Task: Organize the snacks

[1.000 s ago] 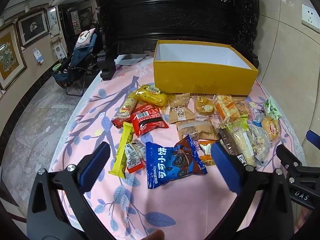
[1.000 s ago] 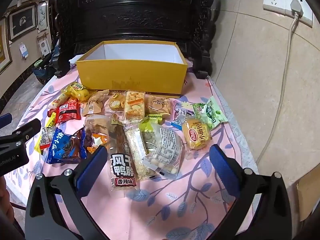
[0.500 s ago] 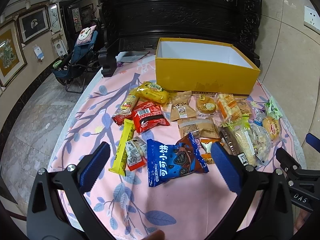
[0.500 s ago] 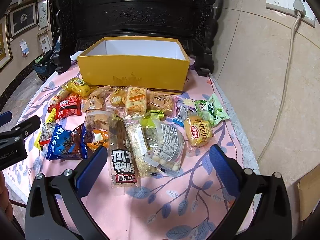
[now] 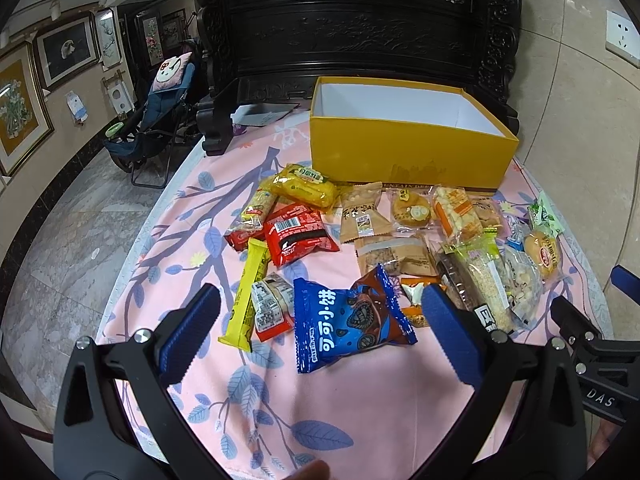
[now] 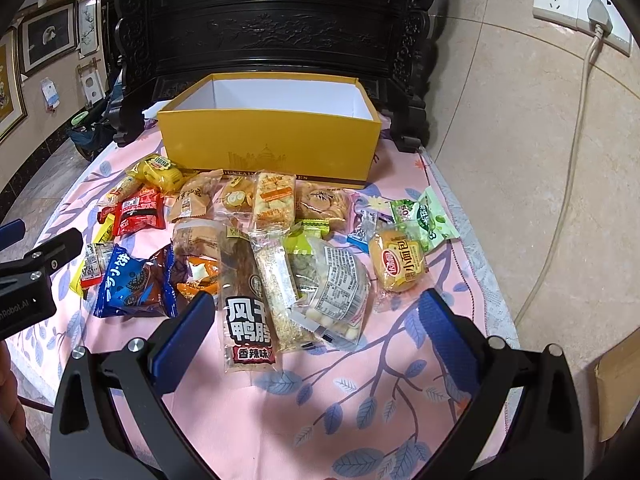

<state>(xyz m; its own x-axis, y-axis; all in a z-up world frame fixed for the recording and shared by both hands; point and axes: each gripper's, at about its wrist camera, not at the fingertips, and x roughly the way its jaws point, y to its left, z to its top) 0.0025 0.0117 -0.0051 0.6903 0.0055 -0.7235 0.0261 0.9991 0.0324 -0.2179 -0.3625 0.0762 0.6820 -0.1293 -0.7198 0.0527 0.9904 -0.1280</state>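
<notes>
Both grippers have edged nearer: our left gripper (image 5: pixel 316 320) and right gripper (image 6: pixel 316 320) hover wide, empty, above snacks (image 6: pixel 256 240) spread before the empty yellow box (image 6: pixel 268 140), ready to pick.

Glossy plastic wrappers cover the snacks (image 5: pixel 352 320); the yellow box (image 6: pixel 268 148) looks matt cardboard, white inside; the pink tablecloth (image 6: pixel 360 420) is soft printed cloth; the dark cabinet (image 5: pixel 360 32), upper frame, is carved polished wood.
</notes>
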